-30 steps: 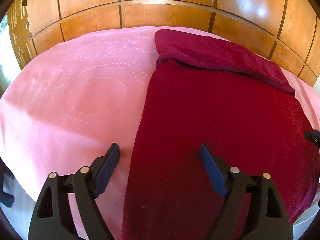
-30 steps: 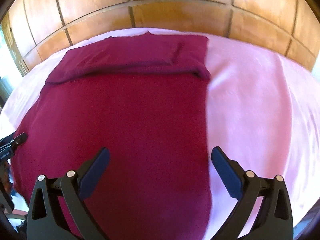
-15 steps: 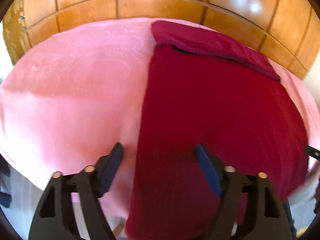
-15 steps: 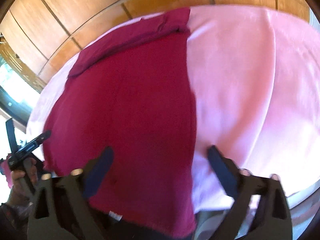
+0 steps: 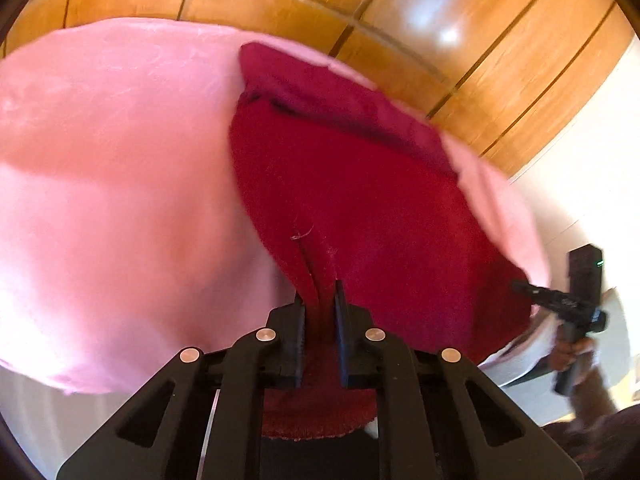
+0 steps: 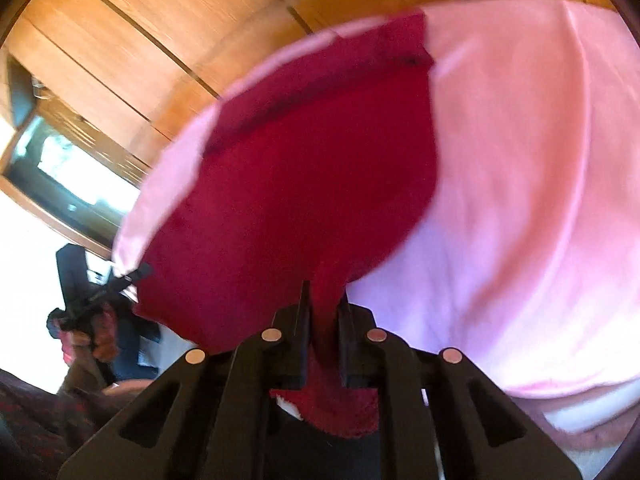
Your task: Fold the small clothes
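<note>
The left gripper (image 5: 319,296) is pinching the near left corner of the dark red garment (image 5: 360,200); its 2 fingers have just been closing and are now clamping a bunched ridge of the cloth between them. Ahead of the fingers the garment is lying on the pink bedcover (image 5: 120,200), with a folded band across its far end, and the hem is hanging behind the fingertips. To the right of these fingers, the other gripper is showing at the garment's far corner, held by a hand (image 5: 568,354). The right gripper (image 6: 324,300) is doing likewise: its 2 fingers, also just closed, are clamping the near right corner. The pink bedcover is spreading to the right of these fingers, with wooden panels (image 6: 160,40) beyond.
</note>
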A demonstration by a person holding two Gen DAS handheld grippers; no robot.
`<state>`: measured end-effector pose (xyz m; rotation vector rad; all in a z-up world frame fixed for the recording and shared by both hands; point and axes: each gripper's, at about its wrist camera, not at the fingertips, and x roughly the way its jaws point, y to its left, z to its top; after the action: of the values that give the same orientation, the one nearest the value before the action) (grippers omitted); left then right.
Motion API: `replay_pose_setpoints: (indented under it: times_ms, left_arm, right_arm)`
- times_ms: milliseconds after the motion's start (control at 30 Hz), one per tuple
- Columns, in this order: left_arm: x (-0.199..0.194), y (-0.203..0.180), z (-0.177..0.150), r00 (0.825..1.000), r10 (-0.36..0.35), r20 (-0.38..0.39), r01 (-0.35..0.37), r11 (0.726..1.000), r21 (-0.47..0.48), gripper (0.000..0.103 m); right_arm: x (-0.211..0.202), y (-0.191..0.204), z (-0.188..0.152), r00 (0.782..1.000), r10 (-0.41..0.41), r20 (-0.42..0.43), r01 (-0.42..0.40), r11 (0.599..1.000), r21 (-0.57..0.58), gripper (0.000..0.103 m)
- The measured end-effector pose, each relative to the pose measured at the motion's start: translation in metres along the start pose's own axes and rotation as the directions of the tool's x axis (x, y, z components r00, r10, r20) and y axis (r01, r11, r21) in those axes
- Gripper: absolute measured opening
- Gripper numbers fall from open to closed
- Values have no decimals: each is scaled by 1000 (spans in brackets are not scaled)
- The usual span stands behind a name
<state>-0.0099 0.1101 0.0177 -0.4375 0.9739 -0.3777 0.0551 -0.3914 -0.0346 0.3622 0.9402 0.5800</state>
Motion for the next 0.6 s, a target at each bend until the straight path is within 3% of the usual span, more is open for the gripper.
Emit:
replay_pose_setpoints:
  times_ms: [100,233,333,400,433,467,500,533,567,600]
  left_arm:
    - [1,-5,21,997,-72,33,73,997,-19,11]
    - [18,0,62,990,-130,61,135,987,-90,11]
    - [35,8,92,991,-123,60,130,981,-142,11]
    - [52,11,114,995,-80,66,90,982,-165,11]
    - [59,13,122,996,-53,70,64,982,-176,14]
    - [66,17,131,997,-36,68,49,979,-199,26]
    - [72,23,140,997,-42,66,57,969,-239,45]
    - [74,29,145,996,-44,81,65,959,-274,56]
    - [73,36,151,994,-29,107,61,950,-306,67]
    - [69,42,153,991,-4,136,48,945,-322,67]
  right_arm:
    - [-2,0,26,997,28,69,-30,999,21,10]
    - [8,-20,58,993,-19,114,3,991,136,10]
    - [20,-35,85,989,-70,127,46,983,179,10]
    - [28,-40,99,986,-100,131,73,978,194,10]
    - [31,-42,107,986,-107,131,80,977,199,11]
    - [35,-48,116,985,-113,132,83,973,215,13]
    - [37,-52,121,984,-116,132,83,968,236,21]
    - [39,-53,124,985,-106,135,72,969,238,42]
    - [37,-53,126,985,-93,144,58,970,234,56]
    - [33,-52,127,982,-87,166,48,972,228,77]
